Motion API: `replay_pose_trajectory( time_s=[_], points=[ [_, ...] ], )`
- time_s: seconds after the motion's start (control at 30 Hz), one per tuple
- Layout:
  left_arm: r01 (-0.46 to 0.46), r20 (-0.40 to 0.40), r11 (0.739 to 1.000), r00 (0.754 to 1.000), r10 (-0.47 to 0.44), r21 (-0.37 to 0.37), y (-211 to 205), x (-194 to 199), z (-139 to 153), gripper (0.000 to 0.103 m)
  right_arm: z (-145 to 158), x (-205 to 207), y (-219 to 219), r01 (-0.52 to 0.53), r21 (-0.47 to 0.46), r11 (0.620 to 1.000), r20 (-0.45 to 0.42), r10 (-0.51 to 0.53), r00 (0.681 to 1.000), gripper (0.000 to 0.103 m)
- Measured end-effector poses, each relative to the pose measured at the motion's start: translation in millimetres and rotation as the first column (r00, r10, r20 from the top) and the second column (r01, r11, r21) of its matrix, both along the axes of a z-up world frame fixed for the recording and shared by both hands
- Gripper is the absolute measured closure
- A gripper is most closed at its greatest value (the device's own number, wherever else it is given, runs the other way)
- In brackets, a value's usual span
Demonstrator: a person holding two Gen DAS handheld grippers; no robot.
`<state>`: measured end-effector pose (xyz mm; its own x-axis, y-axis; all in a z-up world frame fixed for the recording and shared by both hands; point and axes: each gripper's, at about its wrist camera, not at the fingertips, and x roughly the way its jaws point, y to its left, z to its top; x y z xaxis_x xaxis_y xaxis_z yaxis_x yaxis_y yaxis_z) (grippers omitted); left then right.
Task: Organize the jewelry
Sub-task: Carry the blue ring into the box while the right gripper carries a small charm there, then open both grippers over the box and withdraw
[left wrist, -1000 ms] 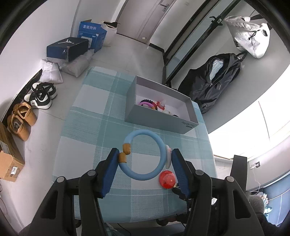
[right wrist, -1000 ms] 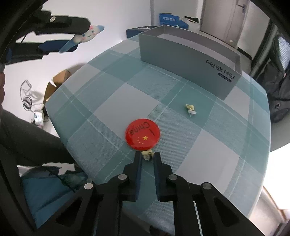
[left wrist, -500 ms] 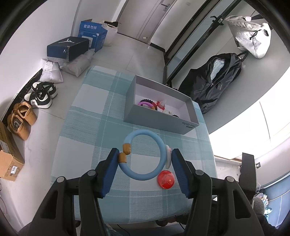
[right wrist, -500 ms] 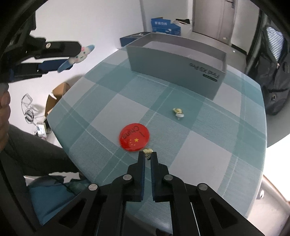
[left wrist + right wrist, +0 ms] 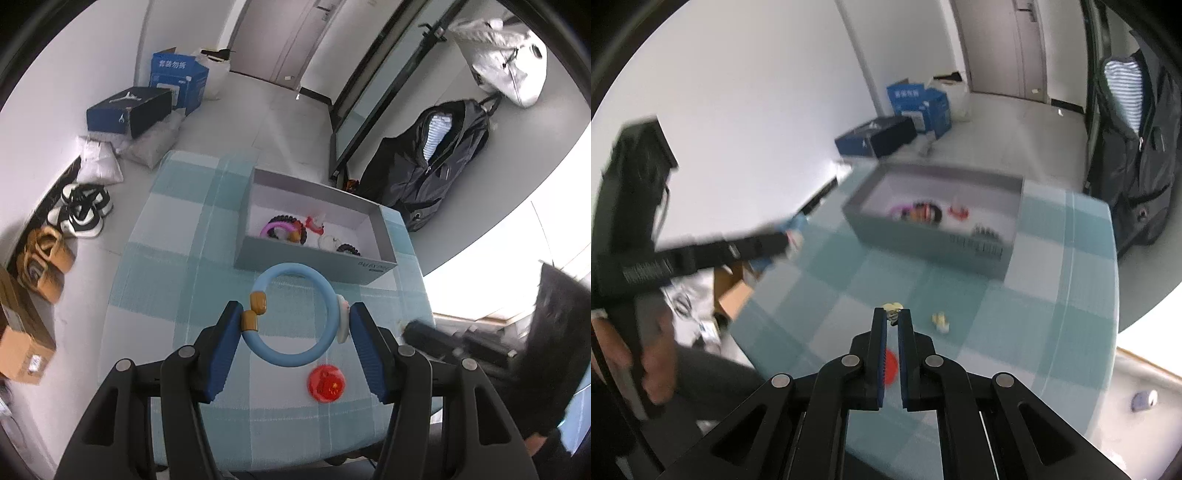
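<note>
The table (image 5: 177,229) under its teal-and-white checked cloth filled the middle of both views, and at its far side sat the grey box (image 5: 314,258), open at the top, with several bracelets and small trinkets already lying inside against the near wall. Over on the left hand, the left gripper (image 5: 291,325) was held above the cloth in front of that box, its blue pads pressed on either side of a light blue bracelet (image 5: 295,356), so the ring hung clamped between them, orange beads against one pad and a small white charm against the other. Down on the cloth, just below the ring in that view, lay the red badge (image 5: 327,380), flat and alone. Then the right gripper (image 5: 892,317): lifted off the table, jaws narrow, nearly together, pinching a tiny yellowish earring (image 5: 892,307) right at the tips. A second small yellowish earring (image 5: 940,320) rested on the cloth just beside those tips in the right wrist view, well short of the box. The right wrist view was blurred.
</note>
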<state>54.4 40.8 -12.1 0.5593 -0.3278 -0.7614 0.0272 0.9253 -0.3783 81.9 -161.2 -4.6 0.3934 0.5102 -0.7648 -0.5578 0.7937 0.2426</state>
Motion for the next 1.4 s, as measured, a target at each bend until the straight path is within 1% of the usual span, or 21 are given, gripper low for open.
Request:
replay_pose_trajectory(
  time_s=[0.07,0.17,0.3,0.47,0.57,0.6,0.7,0.8,0.87,1.0,1.13,1.27,1.4],
  points=[
    [0.011,0.004,0.999,1.0,-0.011,0.053,-7,9,2,0.049,12,10,-1,-0.002,0.042,0.999,0.009,0.002,1.0,0.098],
    [0.028,-0.006,0.998,1.0,-0.028,0.047,-12,23,5,0.049,25,22,-2,-0.005,0.082,0.997,0.017,0.004,1.0,0.098],
    [0.045,-0.005,0.996,0.999,-0.044,0.073,-16,39,12,0.049,38,46,-3,-0.004,0.102,0.995,0.033,0.001,0.999,0.098],
    [0.078,-0.034,0.993,0.997,-0.075,0.084,-17,68,14,0.049,44,81,-1,0.013,0.113,0.994,0.035,-0.017,0.999,0.098],
    [0.086,-0.045,0.992,0.996,-0.082,0.094,-19,83,11,0.049,46,91,1,0.019,0.122,0.992,0.049,-0.025,0.998,0.098],
    [0.092,-0.056,0.992,0.995,-0.088,0.087,-20,89,8,0.049,46,97,1,0.026,0.125,0.992,0.049,-0.032,0.998,0.098],
    [0.12,-0.102,0.991,0.988,-0.115,0.05,-25,102,-5,0.049,42,110,3,0.035,0.127,0.991,0.041,-0.04,0.998,0.098],
    [0.127,-0.134,0.991,0.984,-0.121,0.037,-27,113,-16,0.049,32,120,3,0.04,0.116,0.992,0.023,-0.043,0.999,0.098],
    [0.128,-0.155,0.992,0.98,-0.125,0.014,-25,118,-24,0.049,27,125,4,0.046,0.106,0.993,0.011,-0.047,0.999,0.098],
    [0.141,-0.183,0.99,0.973,-0.142,-0.018,-27,125,-34,0.049,12,135,3,0.05,0.106,0.993,-0.038,-0.046,0.998,0.098],
    [0.148,-0.195,0.989,0.969,-0.149,-0.016,-33,133,-37,0.049,3,138,6,0.052,0.093,0.994,-0.062,-0.047,0.997,0.098],
    [0.13,-0.194,0.991,0.972,-0.135,-0.04,-30,136,-35,0.049,3,139,9,0.067,0.074,0.995,-0.035,-0.065,0.997,0.098],
    [0.115,-0.195,0.992,0.973,-0.122,-0.049,-27,143,-38,0.049,-1,146,6,0.081,0.092,0.992,-0.063,-0.076,0.995,0.098]
  ],
)
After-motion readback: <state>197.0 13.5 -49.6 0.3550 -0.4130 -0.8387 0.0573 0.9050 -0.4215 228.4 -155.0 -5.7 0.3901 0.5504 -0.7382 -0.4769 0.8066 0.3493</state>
